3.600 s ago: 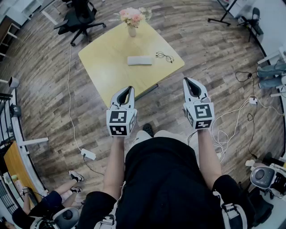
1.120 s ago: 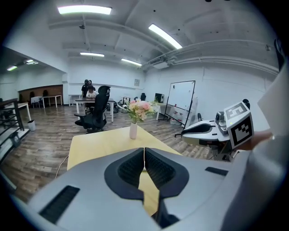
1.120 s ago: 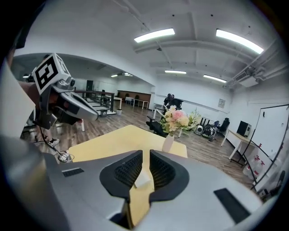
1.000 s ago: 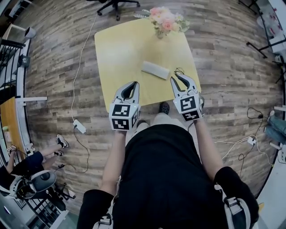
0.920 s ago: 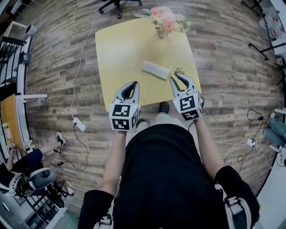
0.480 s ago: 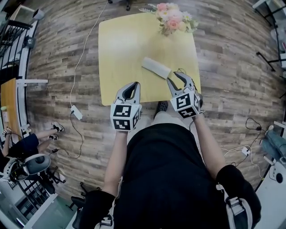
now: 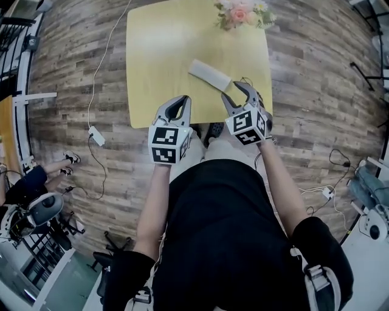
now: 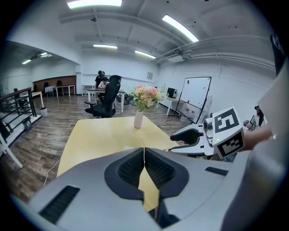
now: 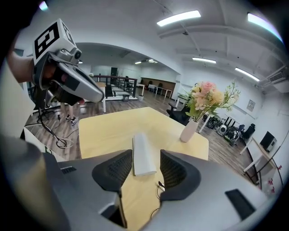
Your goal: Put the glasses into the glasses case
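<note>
Glasses [image 9: 159,186] lie on the yellow tabletop [image 7: 158,54], close under the right hand-held gripper [image 7: 234,94], next to its right jaw. Its jaws have just been opening and now stand apart, holding nothing. The white glasses case [image 7: 209,75] shows through the gap, a bit farther off. The left hand-held gripper [image 7: 180,101] is closed and empty, near the tabletop's front edge, apart from the glasses.

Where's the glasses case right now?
Head view: the glasses case lies on the yellow table, right of centre, nearer the person than the flowers.
</note>
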`<state>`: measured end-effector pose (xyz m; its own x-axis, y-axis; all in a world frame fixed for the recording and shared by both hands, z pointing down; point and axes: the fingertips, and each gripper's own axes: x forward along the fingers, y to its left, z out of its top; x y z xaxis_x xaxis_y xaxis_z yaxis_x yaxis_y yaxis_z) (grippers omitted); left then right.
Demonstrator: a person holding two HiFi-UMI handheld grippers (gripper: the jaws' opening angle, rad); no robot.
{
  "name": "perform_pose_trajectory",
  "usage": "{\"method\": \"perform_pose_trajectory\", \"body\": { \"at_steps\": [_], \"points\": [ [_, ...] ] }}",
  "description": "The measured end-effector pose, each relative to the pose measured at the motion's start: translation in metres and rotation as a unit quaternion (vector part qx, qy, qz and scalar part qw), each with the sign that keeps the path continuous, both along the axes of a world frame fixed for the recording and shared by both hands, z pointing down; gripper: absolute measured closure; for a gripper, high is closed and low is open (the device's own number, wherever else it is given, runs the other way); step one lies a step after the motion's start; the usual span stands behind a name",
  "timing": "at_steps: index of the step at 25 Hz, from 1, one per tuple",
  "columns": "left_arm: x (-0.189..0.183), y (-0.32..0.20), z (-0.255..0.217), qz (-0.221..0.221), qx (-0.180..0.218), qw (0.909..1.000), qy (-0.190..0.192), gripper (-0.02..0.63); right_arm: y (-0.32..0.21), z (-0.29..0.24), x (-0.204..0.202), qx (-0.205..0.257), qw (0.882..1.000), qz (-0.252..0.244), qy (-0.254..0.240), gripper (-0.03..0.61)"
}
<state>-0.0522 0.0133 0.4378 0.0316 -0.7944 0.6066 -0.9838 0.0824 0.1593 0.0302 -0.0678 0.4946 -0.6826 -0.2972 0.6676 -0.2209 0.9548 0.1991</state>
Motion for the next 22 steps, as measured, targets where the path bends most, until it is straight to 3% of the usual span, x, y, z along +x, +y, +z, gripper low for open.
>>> {"method": "perform_pose_trajectory", "body": {
  "at_steps": [12, 22],
  "points": [
    [-0.028, -0.039, 0.044, 0.065, -0.040, 0.9971, -0.001, 0.589, -0.010, 0.035, -0.027, 0.010, 0.997, 0.007, 0.070, 0.324],
    [-0.042, -0.066, 0.100, 0.146, -0.079, 0.9860, -0.009, 0.589, -0.018, 0.070, -0.038, 0.020, 0.992, 0.026, 0.126, 0.302]
  ]
}}
